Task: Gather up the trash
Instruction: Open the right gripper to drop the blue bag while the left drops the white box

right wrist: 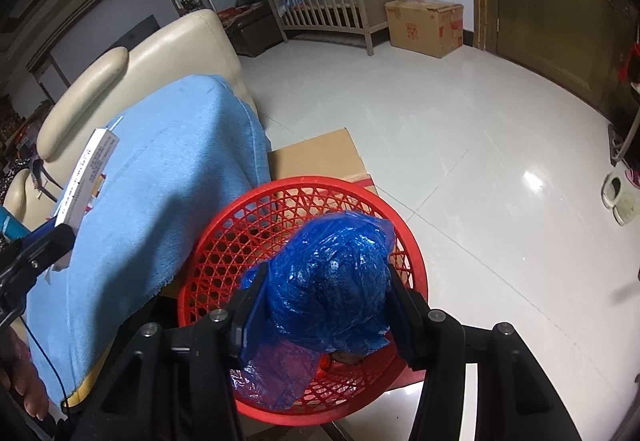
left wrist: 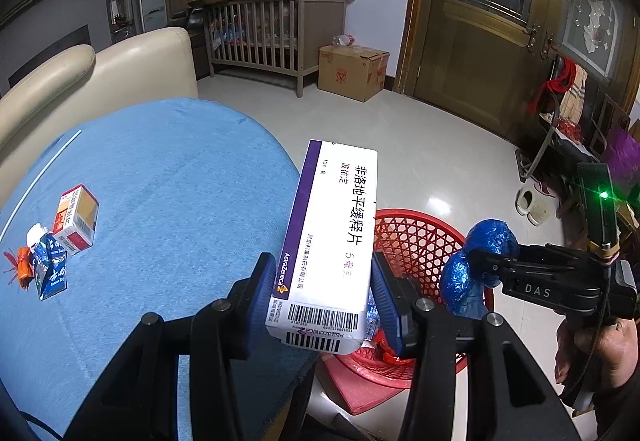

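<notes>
Left gripper [left wrist: 322, 295] pinches one long white cardboard medicine box w/ purple side stripe [left wrist: 334, 233], pads pressed on both long sides near the barcode end; box's long axis runs along the fingers, far end pointing away and tilted up, barcode end toward the camera. It's held in the air just past the right edge of the blue terry-cloth-covered seat [left wrist: 160, 181], partly over the round red plastic lattice basket [left wrist: 420, 241] on the floor. Right gripper [right wrist: 326, 305] is clamped on one crumpled blue plastic bag [right wrist: 332, 281], jaws on either side, bag bulging up between them and a loose tail hanging down into the basket; it sits right above the basket's middle. On the cloth near its left edge, 3 more bits of trash close together: 1 small orange-and-white carton [left wrist: 78, 219] w/ barcode, 1 crushed blue-and-white pack [left wrist: 50, 265], 1 orange wrapper scrap [left wrist: 22, 267]. One basket only, beside flat cardboard [right wrist: 316, 157].
</notes>
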A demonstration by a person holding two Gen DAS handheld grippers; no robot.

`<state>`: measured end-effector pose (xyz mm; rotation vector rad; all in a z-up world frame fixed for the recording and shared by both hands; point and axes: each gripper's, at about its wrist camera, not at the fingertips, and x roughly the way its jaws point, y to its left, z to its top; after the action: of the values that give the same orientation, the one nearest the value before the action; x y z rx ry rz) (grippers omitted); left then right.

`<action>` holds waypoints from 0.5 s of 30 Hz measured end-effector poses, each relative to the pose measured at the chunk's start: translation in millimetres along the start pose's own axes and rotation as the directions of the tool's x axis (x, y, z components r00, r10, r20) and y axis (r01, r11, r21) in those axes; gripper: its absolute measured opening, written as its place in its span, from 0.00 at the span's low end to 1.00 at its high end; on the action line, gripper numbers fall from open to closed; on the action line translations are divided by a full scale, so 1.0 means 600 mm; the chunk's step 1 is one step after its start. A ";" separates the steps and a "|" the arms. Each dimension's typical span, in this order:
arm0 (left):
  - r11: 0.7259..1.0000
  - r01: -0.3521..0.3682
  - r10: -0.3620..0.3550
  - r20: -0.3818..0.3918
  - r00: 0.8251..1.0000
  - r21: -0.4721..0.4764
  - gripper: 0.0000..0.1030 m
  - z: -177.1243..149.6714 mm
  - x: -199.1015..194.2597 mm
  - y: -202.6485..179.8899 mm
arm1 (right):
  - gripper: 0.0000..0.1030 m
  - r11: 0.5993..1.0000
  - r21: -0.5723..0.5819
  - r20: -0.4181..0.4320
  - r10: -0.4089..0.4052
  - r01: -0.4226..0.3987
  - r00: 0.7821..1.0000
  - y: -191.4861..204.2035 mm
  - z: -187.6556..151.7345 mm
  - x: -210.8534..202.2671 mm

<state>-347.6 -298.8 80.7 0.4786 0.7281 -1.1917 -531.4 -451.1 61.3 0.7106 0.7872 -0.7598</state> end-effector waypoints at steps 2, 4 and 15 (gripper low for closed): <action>1.000 0.000 0.000 -0.005 1.000 0.006 0.48 0.000 0.003 -0.004 | 0.62 1.000 0.014 -0.006 -0.011 0.011 1.000 -0.005 -0.002 0.004; 1.000 0.004 -0.003 -0.012 1.000 0.011 0.48 0.000 0.008 -0.005 | 0.71 0.999 0.030 -0.020 -0.018 0.018 1.000 -0.011 -0.004 0.010; 0.998 0.025 -0.021 -0.069 0.997 0.058 0.48 0.002 0.048 -0.030 | 0.72 0.995 0.102 0.065 -0.023 0.016 0.998 -0.041 0.007 -0.027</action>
<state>-358.8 -324.4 61.1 0.5634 0.7608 -1.2258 -557.5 -462.5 69.9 0.7664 0.7002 -0.8416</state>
